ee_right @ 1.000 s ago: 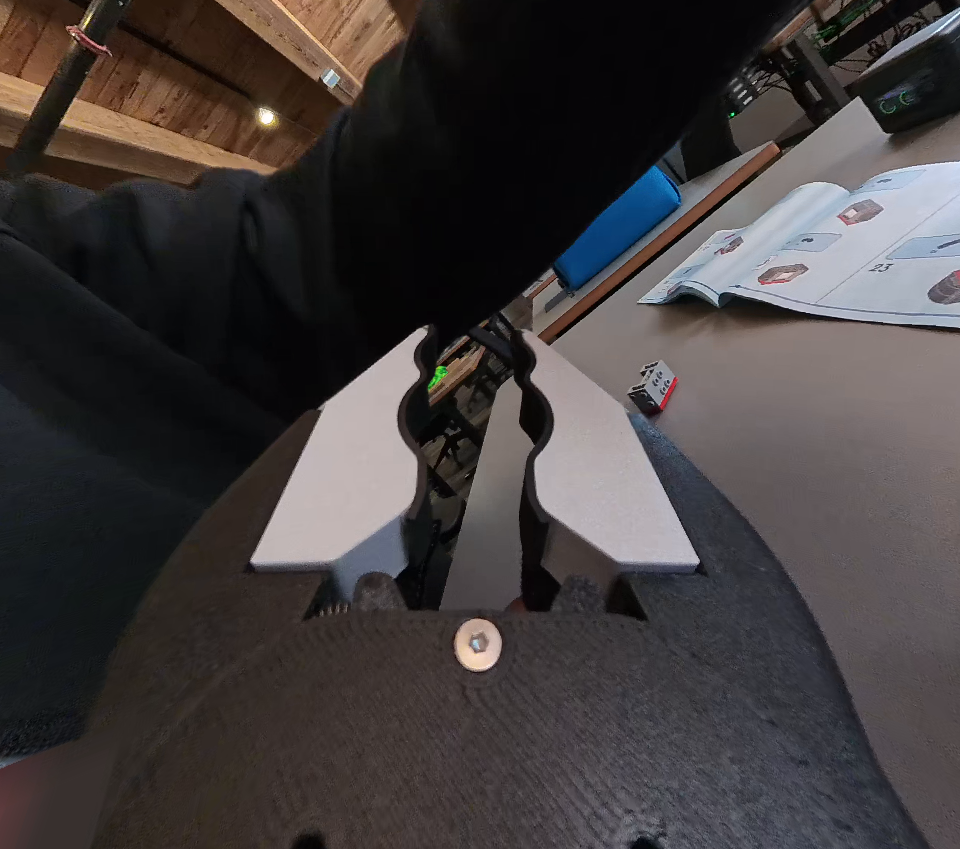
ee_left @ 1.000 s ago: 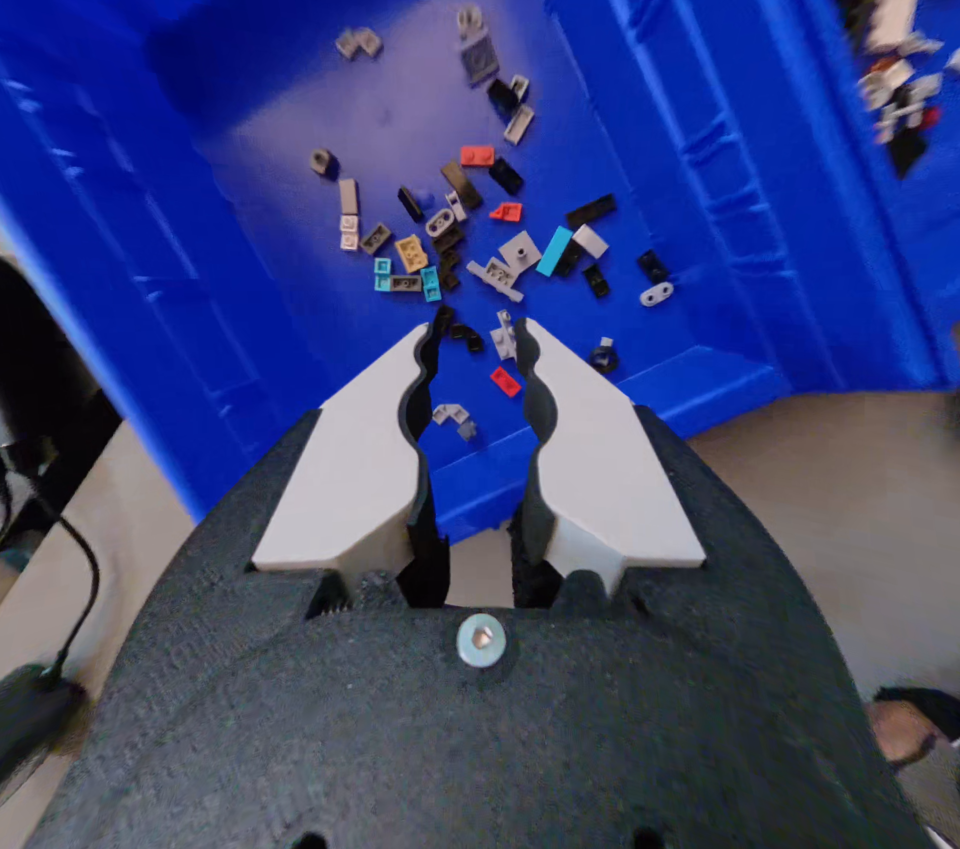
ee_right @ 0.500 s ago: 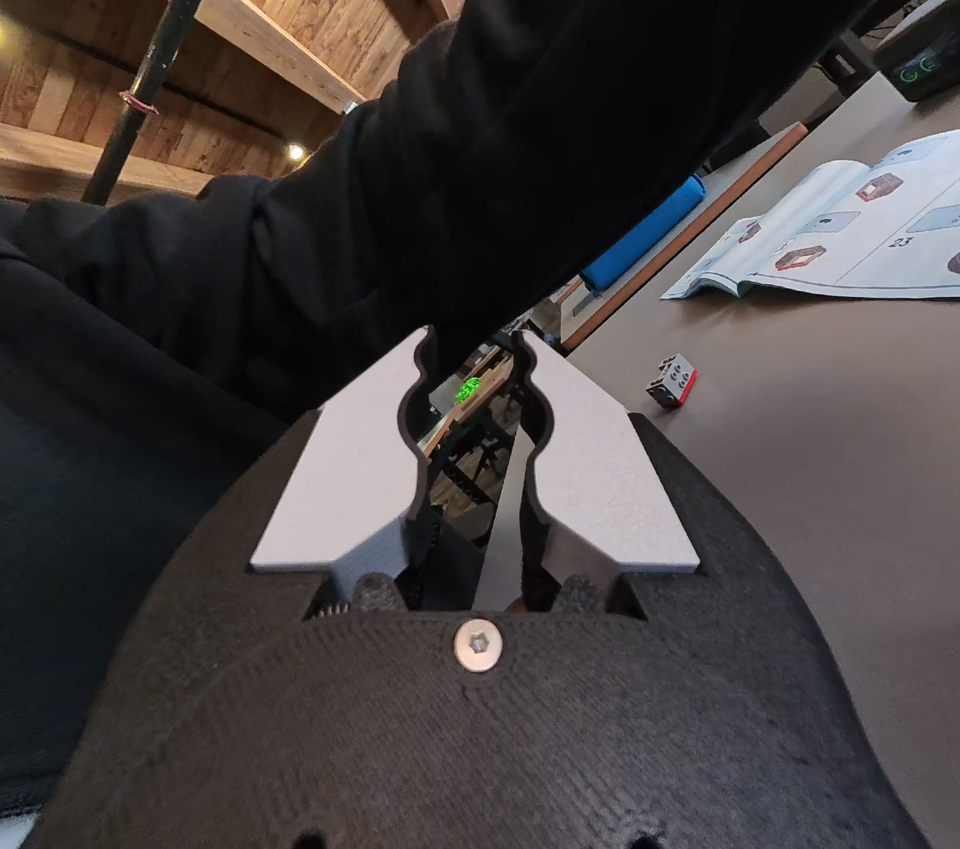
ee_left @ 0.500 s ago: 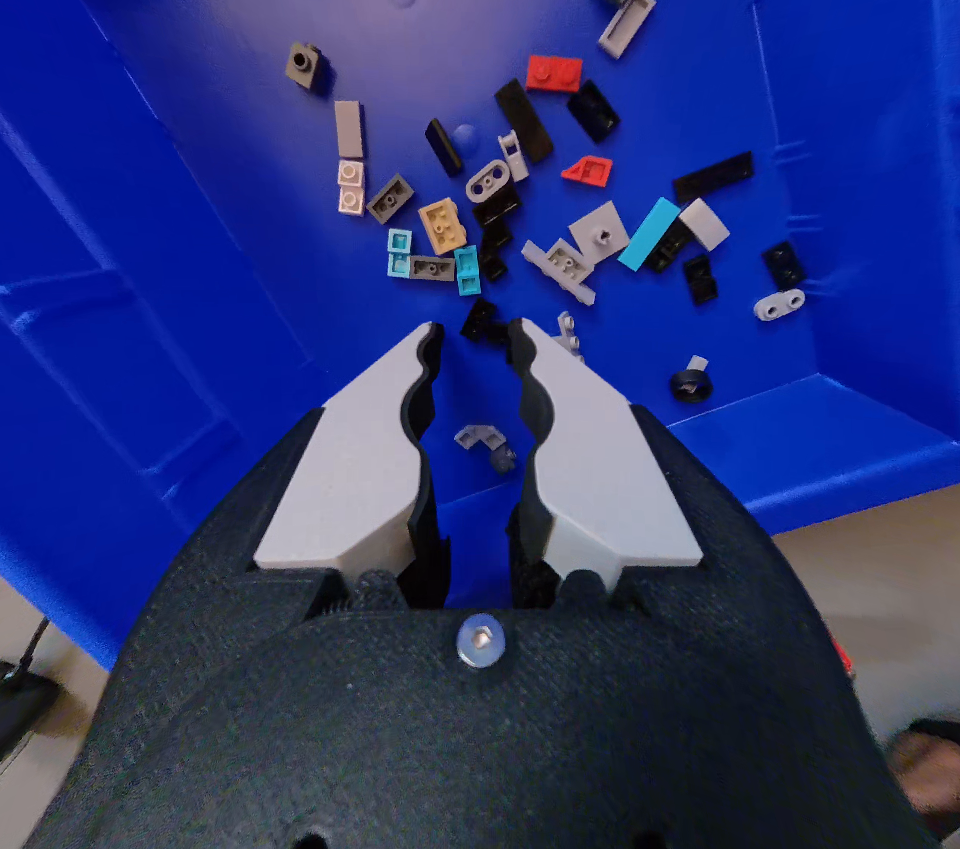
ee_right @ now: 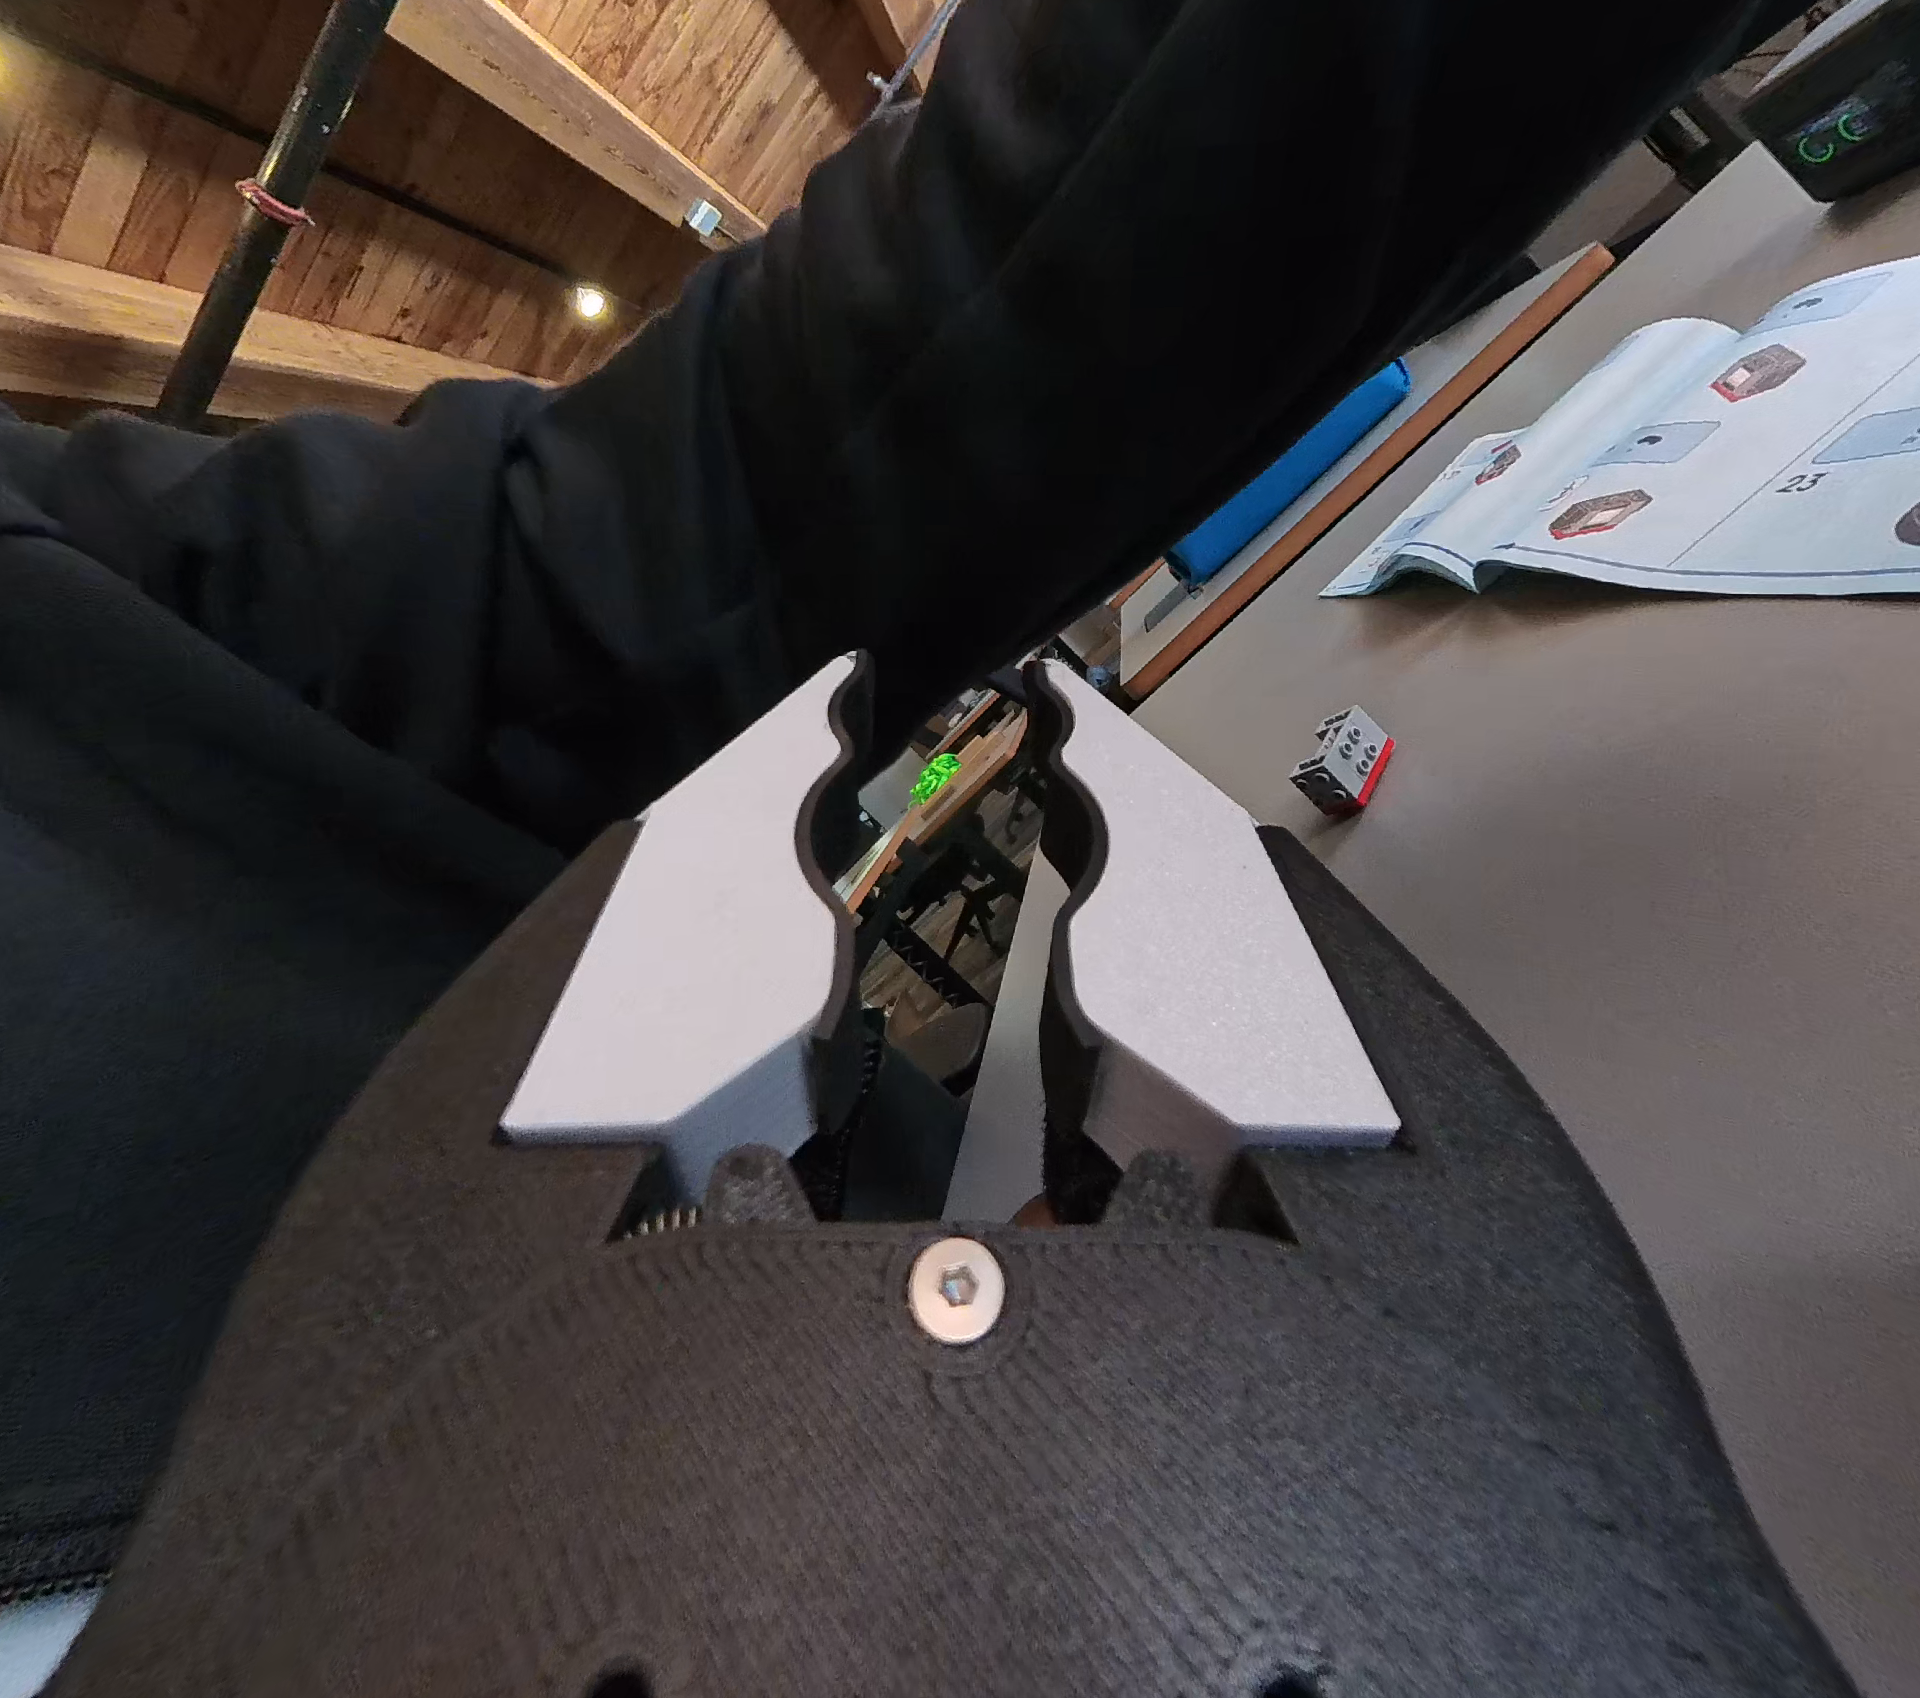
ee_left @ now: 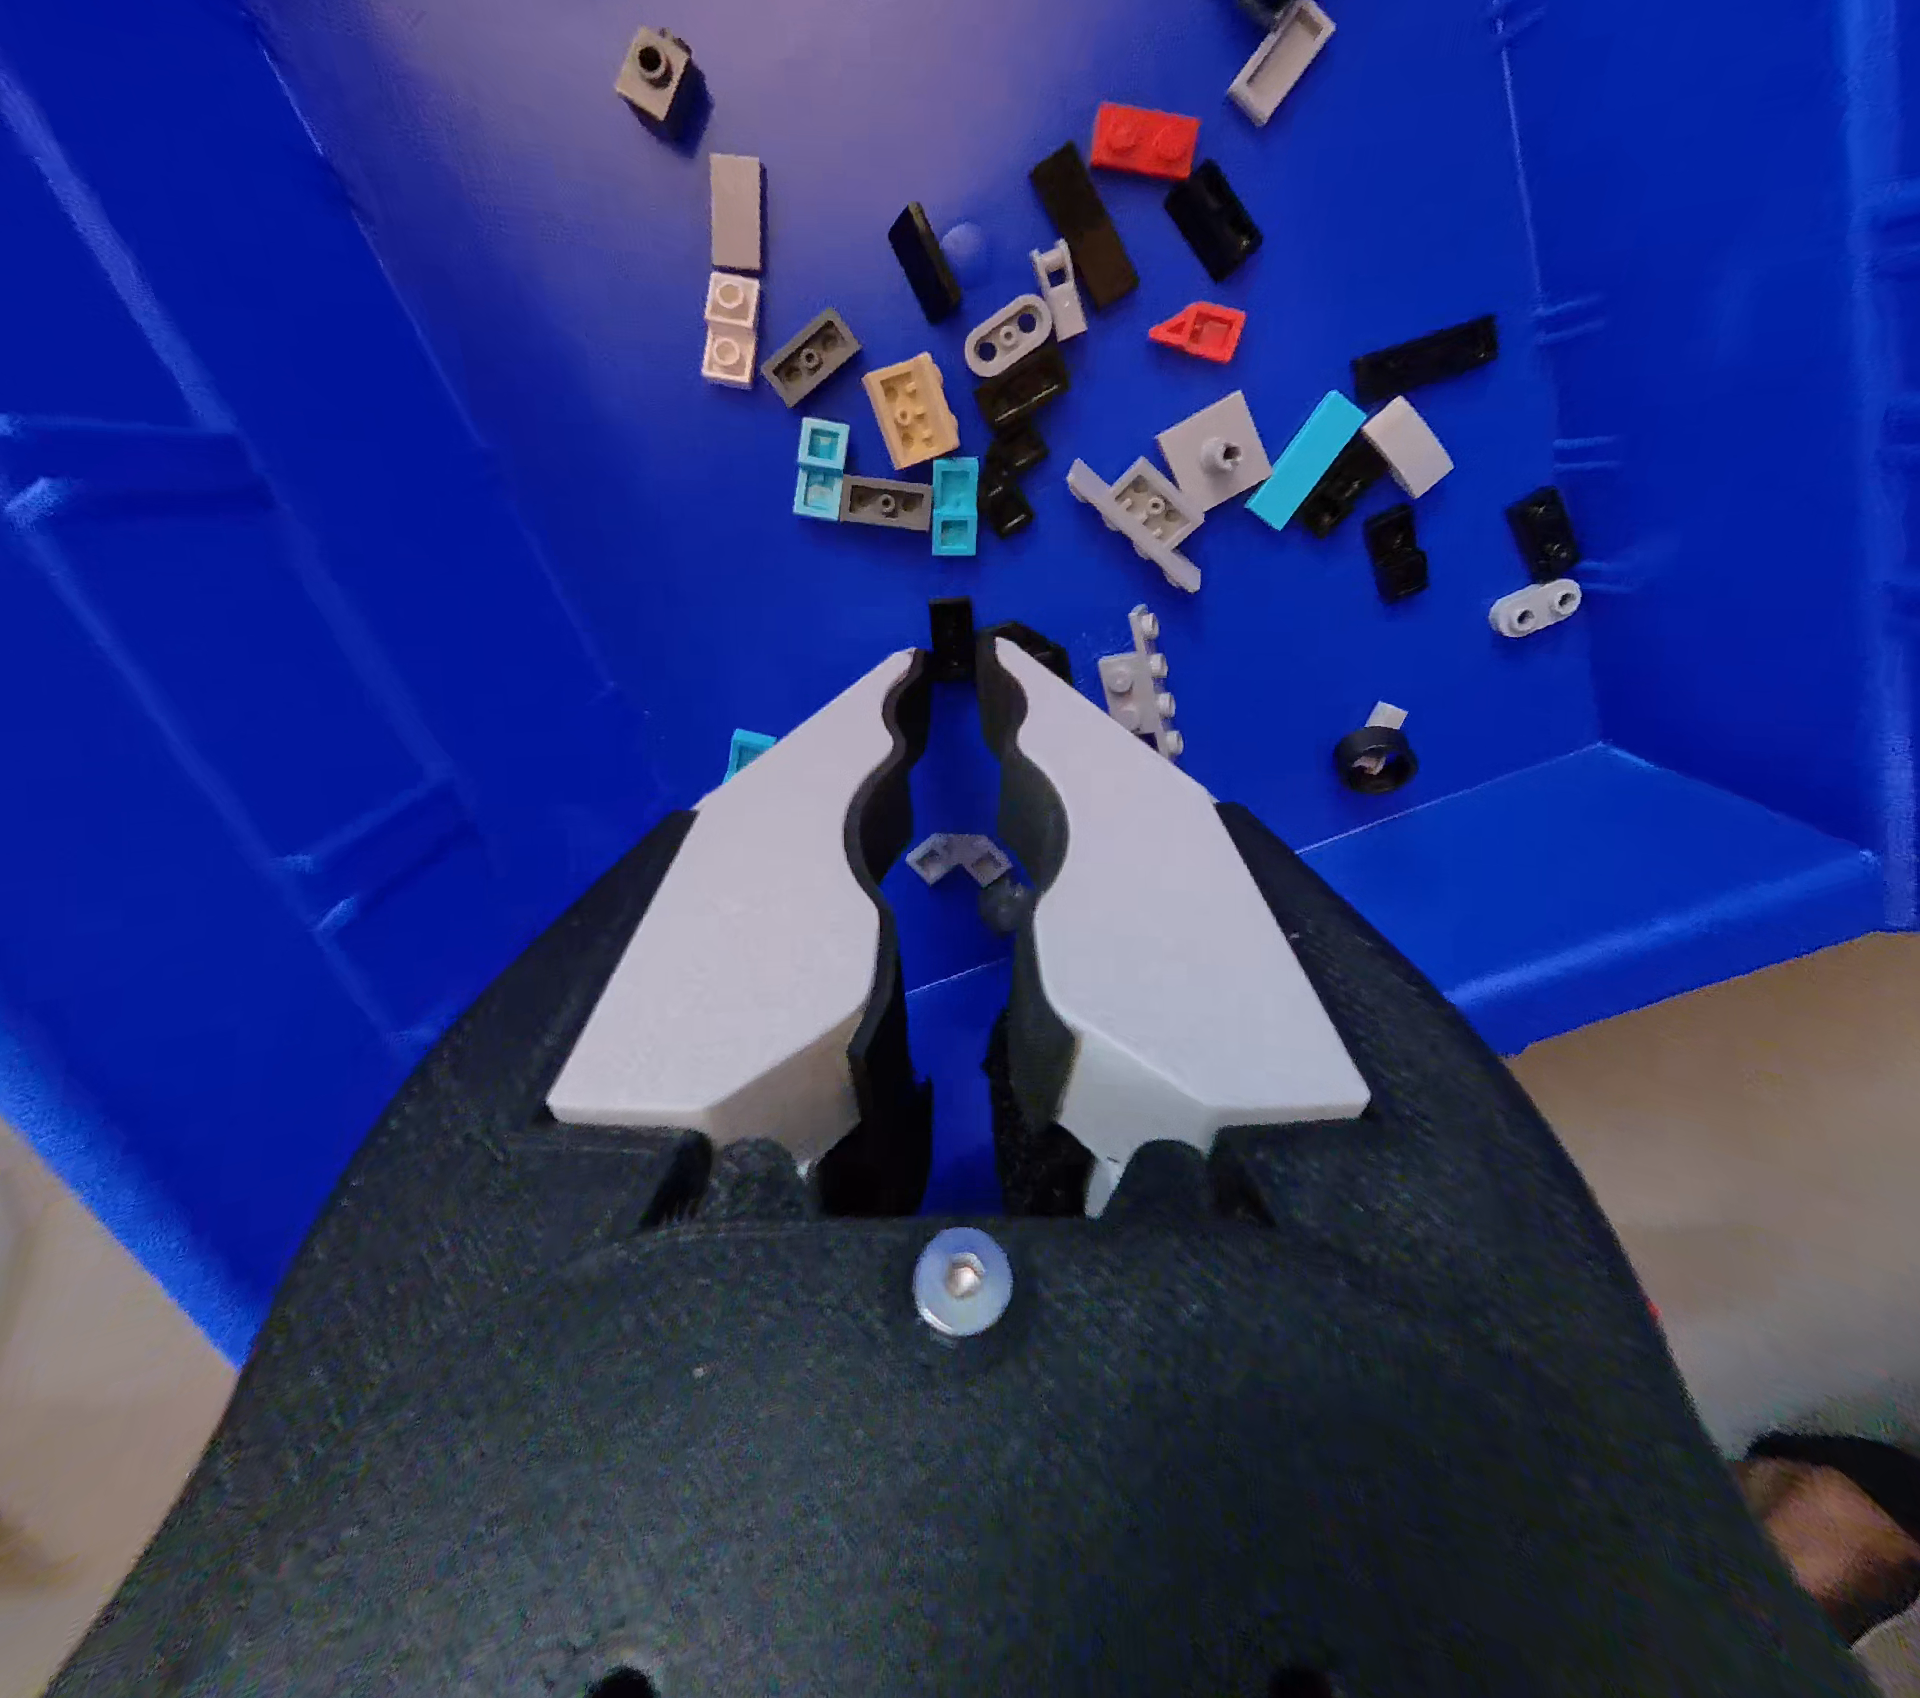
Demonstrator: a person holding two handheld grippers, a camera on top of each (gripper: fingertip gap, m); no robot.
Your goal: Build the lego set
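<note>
- Now the blue bin (ee_left: pixel 312 401) holds many loose lego pieces (ee_left: pixel 1039 360).
- Left gripper (ee_left: pixel 954 661) is nearly shut around a small black piece (ee_left: pixel 950 625); squeeze gently, then lift straight up.
- Right gripper (ee_right: pixel 940 677) waits half open, holding nothing, near the small build (ee_right: pixel 1342 759) on the table (ee_right: pixel 1621 973).

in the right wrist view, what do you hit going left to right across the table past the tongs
right tongs → small black, grey and red lego block standing alone on the brown table → open instruction booklet lying flat, running off the right edge
</note>
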